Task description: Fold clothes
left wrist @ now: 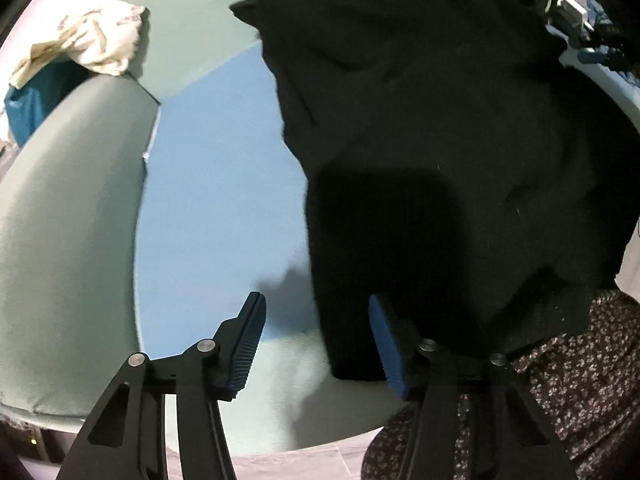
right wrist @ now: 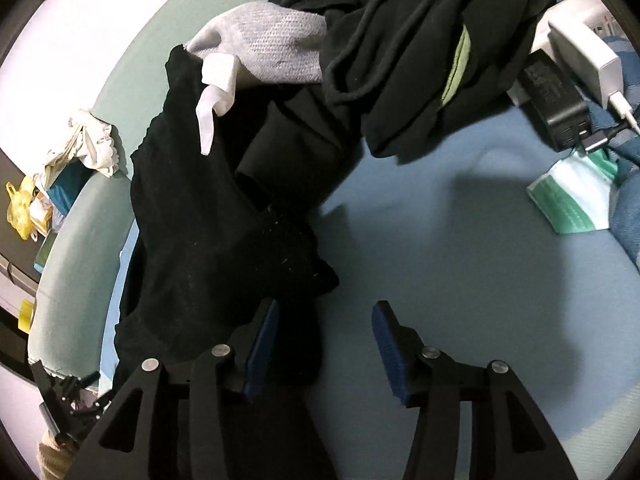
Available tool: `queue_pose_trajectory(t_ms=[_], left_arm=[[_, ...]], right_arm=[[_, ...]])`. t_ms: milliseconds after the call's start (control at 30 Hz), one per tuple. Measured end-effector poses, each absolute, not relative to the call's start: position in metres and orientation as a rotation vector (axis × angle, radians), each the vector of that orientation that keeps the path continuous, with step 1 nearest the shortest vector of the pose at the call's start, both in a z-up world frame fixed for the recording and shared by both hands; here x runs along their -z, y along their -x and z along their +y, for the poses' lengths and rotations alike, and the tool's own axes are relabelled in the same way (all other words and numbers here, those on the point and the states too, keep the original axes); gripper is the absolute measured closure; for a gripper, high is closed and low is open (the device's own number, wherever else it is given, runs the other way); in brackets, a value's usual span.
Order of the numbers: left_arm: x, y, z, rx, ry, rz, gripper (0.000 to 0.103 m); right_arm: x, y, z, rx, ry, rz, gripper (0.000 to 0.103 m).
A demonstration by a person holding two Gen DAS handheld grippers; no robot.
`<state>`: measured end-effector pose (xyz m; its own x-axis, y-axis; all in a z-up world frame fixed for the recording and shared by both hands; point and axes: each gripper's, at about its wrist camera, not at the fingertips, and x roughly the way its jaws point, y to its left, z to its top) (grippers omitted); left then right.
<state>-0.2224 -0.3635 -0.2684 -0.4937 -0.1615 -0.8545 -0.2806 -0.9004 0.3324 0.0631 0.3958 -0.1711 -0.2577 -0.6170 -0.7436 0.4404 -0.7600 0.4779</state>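
Both claws spread, pinching nothing: left gripper (left wrist: 316, 316) and right gripper (right wrist: 326, 322) beside the black garment (right wrist: 208, 232); chargers (right wrist: 560, 108) and a dark clothes pile (right wrist: 420, 52) lie beyond it.

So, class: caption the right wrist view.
Open right gripper hovers beside black garment on blue sheet.

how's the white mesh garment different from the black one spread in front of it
The white mesh garment is pale with an open netted weave; the black garment looks dark and plain. The mesh one shows only partly, tucked under a dark pile; the black one lies spread toward the right gripper. Both lie on the blue sheet.
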Motion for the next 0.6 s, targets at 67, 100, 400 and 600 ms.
queue_pose_trajectory(t_ms=[67, 100, 400, 600], left_arm=[[0.274, 0.227, -0.366, -2.581, 1.534, 0.689, 0.05], [0.273, 0.228, -0.366, -2.591, 1.523, 0.687, 0.05], [0.272, 0.213, -0.378, -2.517, 1.482, 0.773, 0.055], [0.282, 0.208, -0.377, -2.396, 1.516, 0.9, 0.054]], right_arm=[[0.172, -0.063, 0.394, 2.05, -1.33, -0.223, 0.048], [0.173, -0.063, 0.392, 2.046, -1.332, -0.219, 0.048], [0.176, -0.065, 0.396, 2.034, -1.347, -0.234, 0.044], [0.18, -0.066, 0.402, 2.029, -1.366, -0.28, 0.043]])
